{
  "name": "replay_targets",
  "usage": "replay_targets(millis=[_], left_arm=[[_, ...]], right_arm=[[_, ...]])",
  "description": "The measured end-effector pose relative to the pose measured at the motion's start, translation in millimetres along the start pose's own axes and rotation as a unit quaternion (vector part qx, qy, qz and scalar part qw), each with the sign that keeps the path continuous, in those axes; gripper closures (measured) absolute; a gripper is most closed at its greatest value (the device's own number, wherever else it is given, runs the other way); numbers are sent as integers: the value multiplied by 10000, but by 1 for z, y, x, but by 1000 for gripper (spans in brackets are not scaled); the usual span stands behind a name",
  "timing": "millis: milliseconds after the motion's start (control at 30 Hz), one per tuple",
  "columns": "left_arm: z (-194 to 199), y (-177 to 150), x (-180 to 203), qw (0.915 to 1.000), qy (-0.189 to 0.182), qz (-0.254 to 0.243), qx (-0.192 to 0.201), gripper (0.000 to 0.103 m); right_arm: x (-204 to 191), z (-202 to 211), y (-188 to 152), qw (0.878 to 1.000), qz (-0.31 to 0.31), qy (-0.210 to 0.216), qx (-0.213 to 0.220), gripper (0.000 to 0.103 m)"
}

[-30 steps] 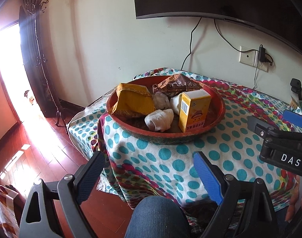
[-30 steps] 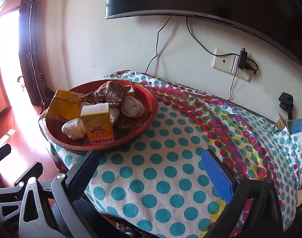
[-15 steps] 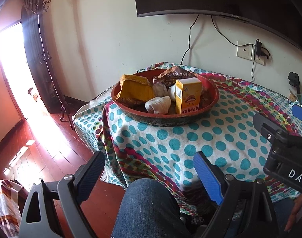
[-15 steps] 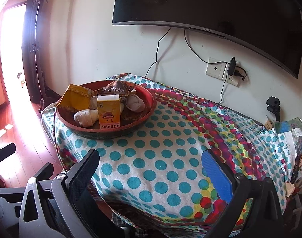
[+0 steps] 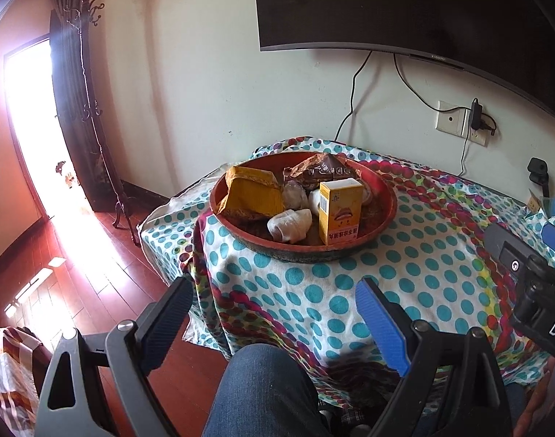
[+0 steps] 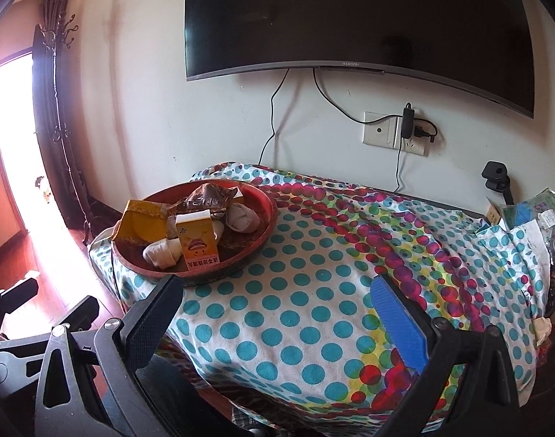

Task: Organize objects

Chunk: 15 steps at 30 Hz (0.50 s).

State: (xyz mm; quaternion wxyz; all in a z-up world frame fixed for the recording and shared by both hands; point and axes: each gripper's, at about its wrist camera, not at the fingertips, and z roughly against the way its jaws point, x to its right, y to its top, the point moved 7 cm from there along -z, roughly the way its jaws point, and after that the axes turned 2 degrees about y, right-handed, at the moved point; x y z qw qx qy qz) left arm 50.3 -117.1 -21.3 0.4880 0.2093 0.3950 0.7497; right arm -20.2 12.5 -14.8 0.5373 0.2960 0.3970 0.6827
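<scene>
A round red tray (image 5: 381, 182) (image 6: 266, 218) sits on the left end of a table under a polka-dot cloth (image 5: 404, 266) (image 6: 313, 291). In it stand an upright yellow carton (image 5: 341, 211) (image 6: 197, 242), a yellow packet (image 5: 252, 193) (image 6: 142, 224), a brown wrapper (image 5: 322, 169) (image 6: 208, 198) and white wrapped lumps (image 5: 290, 224) (image 6: 162, 253). My left gripper (image 5: 273, 309) is open and empty, well short of the tray, above a person's knee (image 5: 262, 393). My right gripper (image 6: 277, 302) is open and empty over the table's near edge.
A dark television (image 6: 350, 18) hangs on the wall above a socket with plugged cables (image 6: 404, 131). Packets and clutter (image 6: 539, 218) lie at the table's right end. A coat stand (image 5: 91, 109) and a bright doorway (image 5: 26, 127) are on the left, over wooden floor.
Both grippers have drawn back and risen from the table, so the tray looks smaller and farther. More of the television and the knee shows. Both stay open.
</scene>
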Motion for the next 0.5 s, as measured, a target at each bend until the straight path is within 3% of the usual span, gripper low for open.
replay_targets(millis=[500], left_arm=[[7, 0, 6, 9997, 53, -88, 214, 10]], right_arm=[[-5, 0, -7, 9998, 108, 130, -79, 0]])
